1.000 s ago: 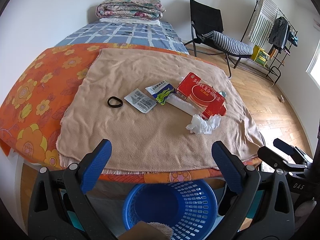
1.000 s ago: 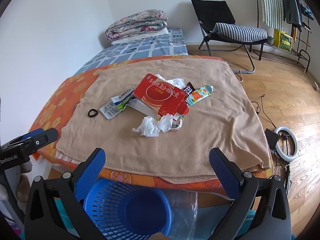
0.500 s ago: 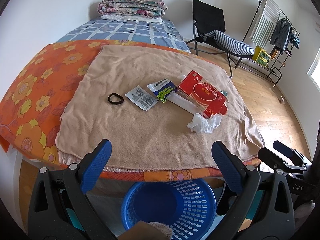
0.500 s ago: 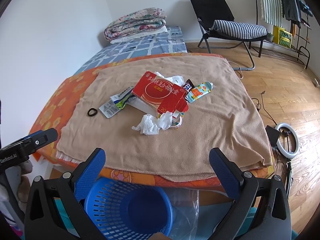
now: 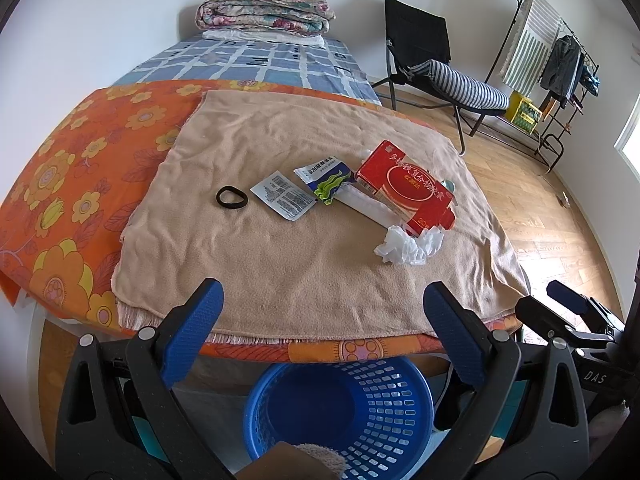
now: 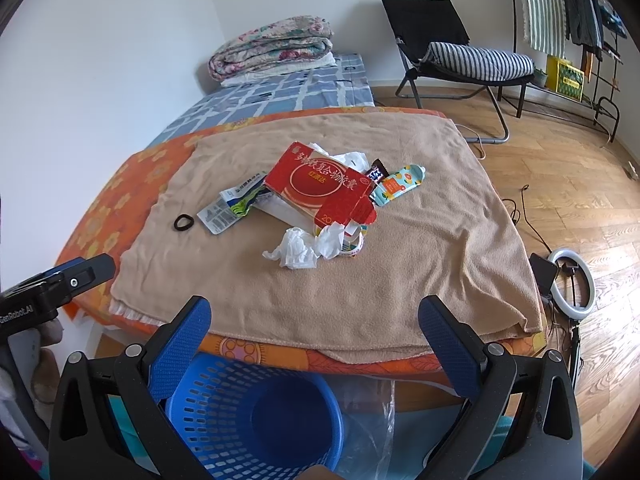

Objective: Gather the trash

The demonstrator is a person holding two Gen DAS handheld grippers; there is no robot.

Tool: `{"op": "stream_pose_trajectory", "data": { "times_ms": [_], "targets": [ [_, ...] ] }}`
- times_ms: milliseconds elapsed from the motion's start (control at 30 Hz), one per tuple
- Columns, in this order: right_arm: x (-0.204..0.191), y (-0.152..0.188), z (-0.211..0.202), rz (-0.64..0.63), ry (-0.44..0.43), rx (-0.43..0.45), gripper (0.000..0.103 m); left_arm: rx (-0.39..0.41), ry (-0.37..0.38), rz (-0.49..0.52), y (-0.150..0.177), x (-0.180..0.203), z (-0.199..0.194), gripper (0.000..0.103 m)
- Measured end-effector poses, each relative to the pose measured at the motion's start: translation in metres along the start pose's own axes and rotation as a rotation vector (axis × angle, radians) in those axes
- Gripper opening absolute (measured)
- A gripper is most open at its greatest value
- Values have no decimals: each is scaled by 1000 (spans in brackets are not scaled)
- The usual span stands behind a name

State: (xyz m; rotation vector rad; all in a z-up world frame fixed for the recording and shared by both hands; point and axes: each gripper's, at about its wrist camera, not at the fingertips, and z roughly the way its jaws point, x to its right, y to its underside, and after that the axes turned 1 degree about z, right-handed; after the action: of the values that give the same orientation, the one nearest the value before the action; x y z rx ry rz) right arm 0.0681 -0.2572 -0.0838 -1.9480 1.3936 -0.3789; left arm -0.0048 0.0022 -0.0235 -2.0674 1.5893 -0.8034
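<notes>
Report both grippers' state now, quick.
Left gripper: open, holding nothing.
Right gripper: open, holding nothing.

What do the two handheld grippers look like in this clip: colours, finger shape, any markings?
Both match: the left gripper and right gripper have black plastic frames with silver screws and two flat blue fingers with a textured surface. White lettering marks the black bodies: "DAS" in the left wrist view, "GenRobot.AI" in the right wrist view.
</notes>
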Motion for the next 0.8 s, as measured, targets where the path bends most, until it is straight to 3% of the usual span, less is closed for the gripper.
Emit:
{"op": "stream_pose_trajectory", "data": {
  "times_ms": [800],
  "targets": [
    [-4,2,4,-1,-1,-19,103,-3,1,-4,0,-1,0,102]
  ]
}}
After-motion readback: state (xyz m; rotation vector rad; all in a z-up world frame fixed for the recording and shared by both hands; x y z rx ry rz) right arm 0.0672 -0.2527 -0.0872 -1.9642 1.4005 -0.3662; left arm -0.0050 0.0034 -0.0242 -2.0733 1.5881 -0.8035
